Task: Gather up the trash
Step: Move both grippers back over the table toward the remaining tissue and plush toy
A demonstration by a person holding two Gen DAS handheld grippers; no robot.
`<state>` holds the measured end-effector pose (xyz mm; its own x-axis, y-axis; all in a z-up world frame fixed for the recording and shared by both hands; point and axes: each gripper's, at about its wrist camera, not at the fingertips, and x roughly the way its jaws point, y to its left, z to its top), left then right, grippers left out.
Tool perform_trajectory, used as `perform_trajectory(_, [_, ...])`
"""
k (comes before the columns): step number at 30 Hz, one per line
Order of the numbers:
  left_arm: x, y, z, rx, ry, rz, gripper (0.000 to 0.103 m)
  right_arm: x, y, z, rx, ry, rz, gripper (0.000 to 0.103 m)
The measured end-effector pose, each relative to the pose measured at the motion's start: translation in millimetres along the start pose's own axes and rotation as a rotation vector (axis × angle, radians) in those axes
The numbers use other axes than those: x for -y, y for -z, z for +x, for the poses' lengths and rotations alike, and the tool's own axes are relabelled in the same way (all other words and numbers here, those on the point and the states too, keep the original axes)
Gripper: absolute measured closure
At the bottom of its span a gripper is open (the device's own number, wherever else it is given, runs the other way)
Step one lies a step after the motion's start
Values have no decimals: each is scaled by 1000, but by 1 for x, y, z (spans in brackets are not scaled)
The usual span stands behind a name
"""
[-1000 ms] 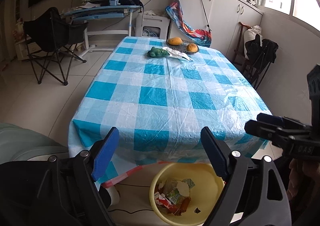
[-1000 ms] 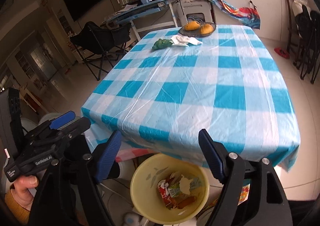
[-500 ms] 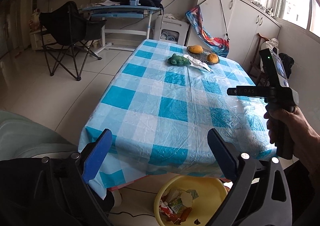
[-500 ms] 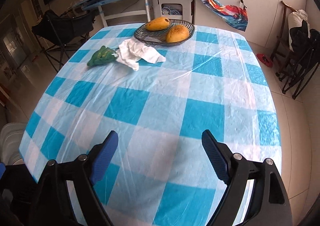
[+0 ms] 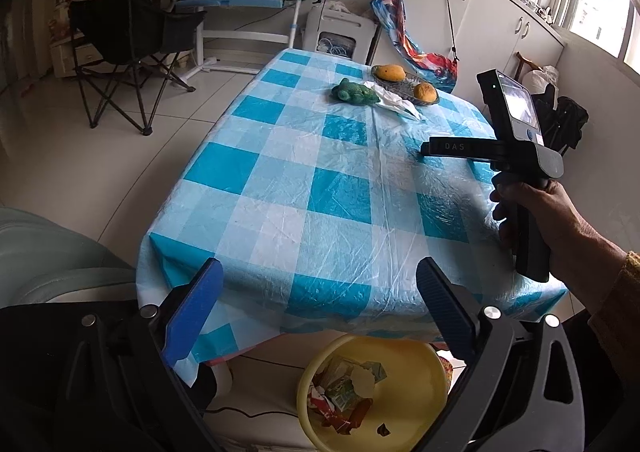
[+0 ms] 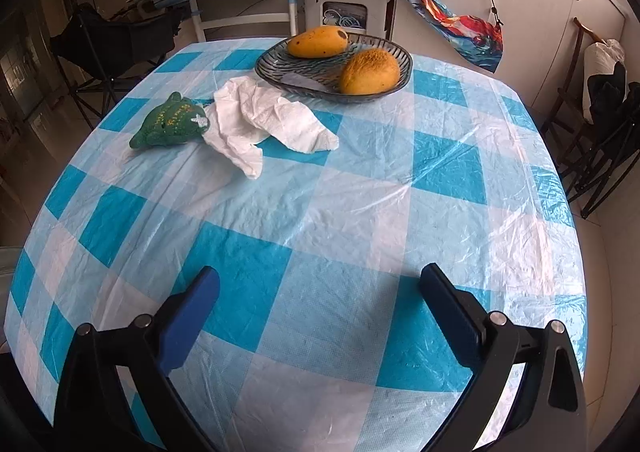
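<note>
While both hand-held grippers gape | tissue (image 6: pixel 264 124) touches toy (image 6: pixel 170 126), beside bowl (image 6: pixel 334 70)

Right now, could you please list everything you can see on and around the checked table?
Table: one, blue-and-white checked cover.
Crumpled tissue: one, white, far end, between toy and dish.
Stuffed toy: one, green, left of the tissue, touching it.
Dish: one, dark glass, far end.
Mangoes: two, orange-yellow, in the dish.
Bin: one, yellow, on the floor at the near table edge, wrappers inside.
Folding chair: one, black, left of the table.
Left gripper: blue pads, open, empty, above the bin.
Right gripper: blue pads, open, empty, over the table.
</note>
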<state>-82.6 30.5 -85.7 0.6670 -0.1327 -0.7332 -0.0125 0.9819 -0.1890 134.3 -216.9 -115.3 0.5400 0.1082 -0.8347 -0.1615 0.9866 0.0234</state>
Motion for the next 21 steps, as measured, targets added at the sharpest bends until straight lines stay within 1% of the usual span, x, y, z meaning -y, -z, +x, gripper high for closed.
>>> perform_trajectory(4, [-2,1,-1,-8,0,-11,9,-2,2,-3,-2,-11,-15,7])
perform_trajectory(7, [-3,2,2,-21,2,-20,9,-3,1,-18,67,-51,1,7])
perform_trajectory(9, [-3,2,5,-34,8,-27,9,-6,-6,-29,124,-98,15,7])
perform_trajectory(11, [-1,3,8,-44,12,-28,9,-13,-18,-34,155,-127,16,7])
perform_trajectory(14, [4,3,12,-54,12,-16,9,-29,-36,-30,164,-159,-9,7])
perform_trajectory(21, [11,6,22,-97,18,-14,9,-58,-70,-3,161,-186,-43,7])
